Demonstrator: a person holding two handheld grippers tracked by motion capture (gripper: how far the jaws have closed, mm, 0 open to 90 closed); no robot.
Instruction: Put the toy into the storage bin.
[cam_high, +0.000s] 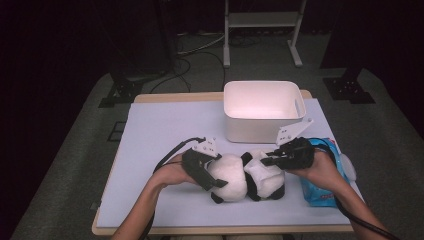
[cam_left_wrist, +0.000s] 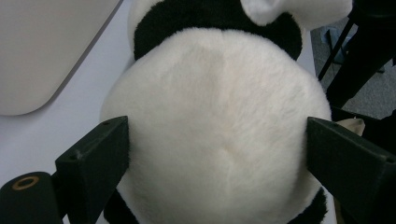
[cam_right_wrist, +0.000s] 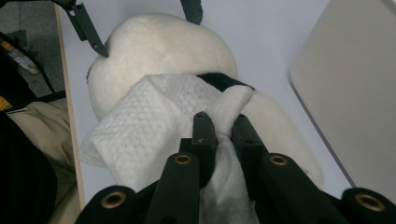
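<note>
A black-and-white panda plush (cam_high: 234, 181) lies on the pale table sheet (cam_high: 160, 135) near the front edge. My left gripper (cam_high: 212, 175) clasps its round white body (cam_left_wrist: 219, 130), one jaw pressed into each side. My right gripper (cam_high: 270, 160) comes in from the right, shut on a folded white wipe (cam_right_wrist: 140, 130). The wipe rests on top of the plush (cam_right_wrist: 159, 46), over the black band between body and head. In the high view the wipe (cam_high: 257, 172) shows as a white patch on the panda's right half.
A white plastic bin (cam_high: 255, 131) stands just behind the plush, empty as far as I see. A blue pack of wipes (cam_high: 320, 192) lies under my right forearm at the table's right edge. Bare sheet stretches to the left and back left.
</note>
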